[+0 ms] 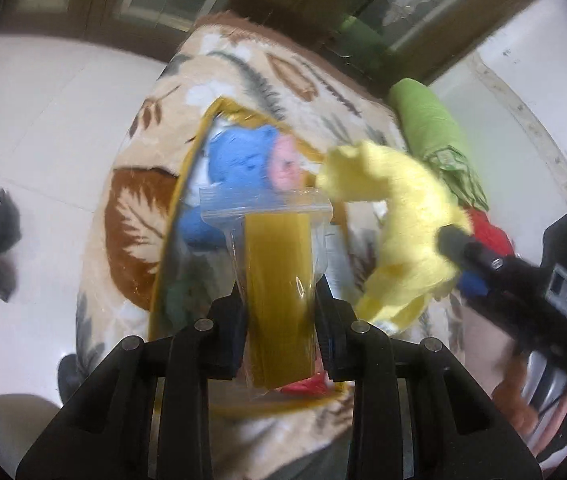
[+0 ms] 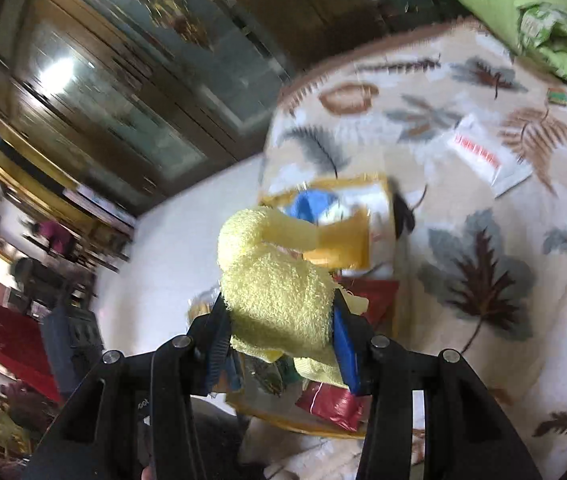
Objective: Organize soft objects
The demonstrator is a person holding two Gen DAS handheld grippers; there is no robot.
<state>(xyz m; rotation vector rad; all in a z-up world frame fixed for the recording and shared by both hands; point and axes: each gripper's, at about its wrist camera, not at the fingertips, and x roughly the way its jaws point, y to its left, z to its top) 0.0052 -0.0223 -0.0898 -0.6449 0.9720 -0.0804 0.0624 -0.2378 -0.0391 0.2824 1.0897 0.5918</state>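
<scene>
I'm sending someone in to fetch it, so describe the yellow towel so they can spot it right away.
Look at the bed with the leaf-print blanket. Above the clear storage bag with yellow trim, the right gripper is clamped on the yellow towel. It is pale yellow and fluffy terry cloth, unlike the blue toy and pink toy inside the bag.

I'm working in a home. A leaf-patterned blanket covers the bed (green pillow too), near a glass-fronted wooden cabinet.

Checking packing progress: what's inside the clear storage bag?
Inside the clear storage bag: a blue towel and pink towel. Anything beneath them is covered.
</scene>
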